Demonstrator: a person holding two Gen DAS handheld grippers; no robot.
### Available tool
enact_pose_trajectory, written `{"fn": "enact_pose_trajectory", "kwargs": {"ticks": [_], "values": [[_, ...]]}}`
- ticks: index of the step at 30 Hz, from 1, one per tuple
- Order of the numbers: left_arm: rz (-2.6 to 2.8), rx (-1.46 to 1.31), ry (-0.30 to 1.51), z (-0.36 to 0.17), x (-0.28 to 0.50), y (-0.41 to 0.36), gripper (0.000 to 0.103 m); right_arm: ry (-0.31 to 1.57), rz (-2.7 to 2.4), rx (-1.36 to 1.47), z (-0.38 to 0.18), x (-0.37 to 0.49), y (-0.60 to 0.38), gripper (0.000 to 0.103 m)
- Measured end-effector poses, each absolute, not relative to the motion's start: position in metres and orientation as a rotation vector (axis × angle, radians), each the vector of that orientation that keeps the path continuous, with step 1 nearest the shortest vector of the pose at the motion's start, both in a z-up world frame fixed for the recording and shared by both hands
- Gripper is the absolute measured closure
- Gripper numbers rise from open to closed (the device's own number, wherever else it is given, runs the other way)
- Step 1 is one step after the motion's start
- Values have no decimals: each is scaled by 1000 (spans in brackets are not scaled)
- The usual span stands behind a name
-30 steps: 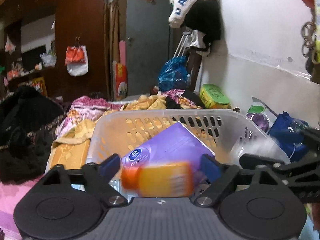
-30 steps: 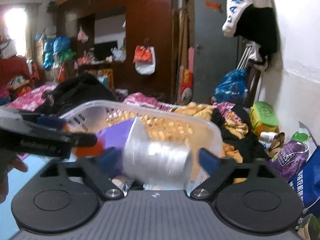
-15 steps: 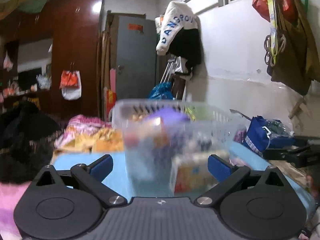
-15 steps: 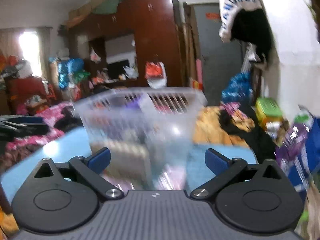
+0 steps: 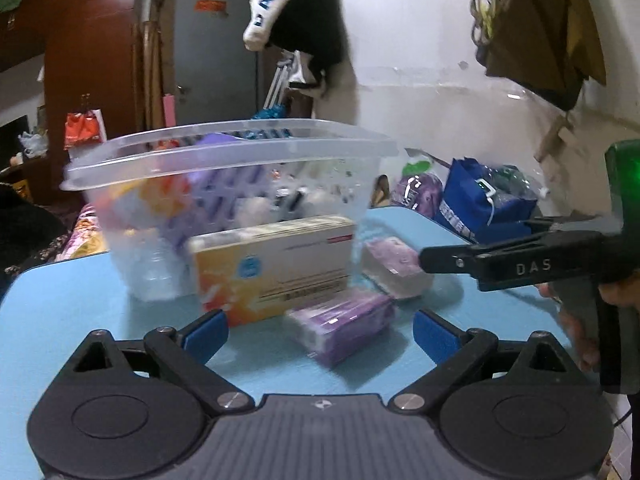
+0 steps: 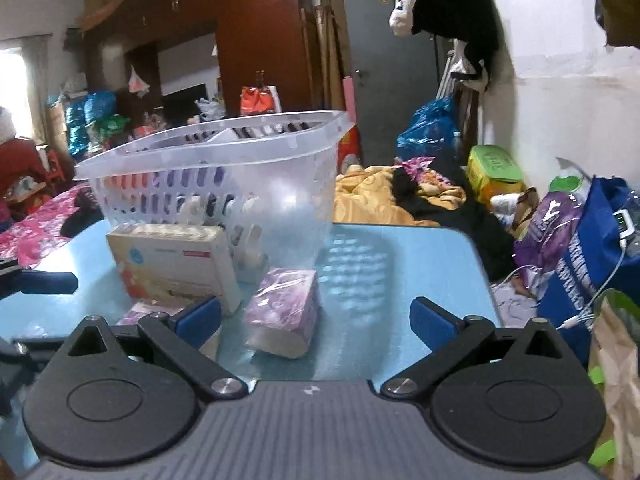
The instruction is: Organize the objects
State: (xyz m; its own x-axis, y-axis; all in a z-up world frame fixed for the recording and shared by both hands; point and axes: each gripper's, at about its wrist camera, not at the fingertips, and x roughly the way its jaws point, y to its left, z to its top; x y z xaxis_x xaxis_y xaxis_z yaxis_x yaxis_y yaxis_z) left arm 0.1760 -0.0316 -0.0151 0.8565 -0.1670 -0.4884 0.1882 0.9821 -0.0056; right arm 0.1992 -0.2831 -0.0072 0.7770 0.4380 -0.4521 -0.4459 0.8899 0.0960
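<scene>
A clear plastic basket [image 5: 232,152] [image 6: 208,152] stands on the blue table [image 5: 80,320] [image 6: 400,280] with an orange bottle, a purple pack and other items inside. An orange and white box [image 5: 272,268] [image 6: 172,264] rests against its front. One purple tissue pack [image 5: 344,320] [image 6: 284,304] lies on the table close ahead of both grippers, and a second pack [image 5: 394,264] lies beside the box. My left gripper [image 5: 320,336] is open and empty. My right gripper [image 6: 316,320] [image 5: 428,258] is open too, with nothing between its pads.
A blue bag [image 6: 592,248] and purple packets [image 6: 548,224] crowd the floor at the right table edge. Yellow and black clothes [image 6: 384,196] lie heaped behind the table. Clothes [image 5: 296,12] hang on the white wall. A hand [image 5: 580,320] holds the right gripper.
An orange bottle and a clear item that were between the two grippers' fingers above the basket are gone from them. Both grippers have drawn back and sunk to table level.
</scene>
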Motion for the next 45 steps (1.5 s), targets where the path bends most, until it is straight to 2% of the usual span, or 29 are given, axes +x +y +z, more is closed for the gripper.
{"fn": "enact_pose_trajectory", "kwargs": {"ticks": [9, 11, 12, 13, 16, 21, 23, 24, 26, 45], "values": [[-135, 81, 612, -32, 210, -60, 4, 536, 450, 16, -11, 219, -288, 0], [-107, 95, 622, -36, 214, -61, 12, 551, 466, 18, -12, 222, -283, 0], [-96, 100, 632, -37, 215, -61, 24, 559, 472, 14, -12, 223, -280, 0], [-95, 100, 641, -39, 215, -60, 30, 563, 477, 8, -13, 223, -276, 0], [-94, 106, 632, -39, 210, -56, 35, 580, 488, -17, -16, 224, -265, 4], [-102, 96, 616, -36, 197, -42, 37, 619, 524, -45, -21, 224, -253, 18], [-98, 86, 603, -34, 192, -36, 37, 626, 529, -56, -23, 223, -251, 32], [-99, 80, 597, -32, 189, -30, 37, 632, 531, -59, -23, 222, -249, 36], [-98, 69, 590, -31, 190, -27, 37, 637, 536, -64, -24, 221, -249, 52], [-82, -28, 337, 5, 110, 27, 39, 331, 680, -21, 9, 117, -287, 53]]}}
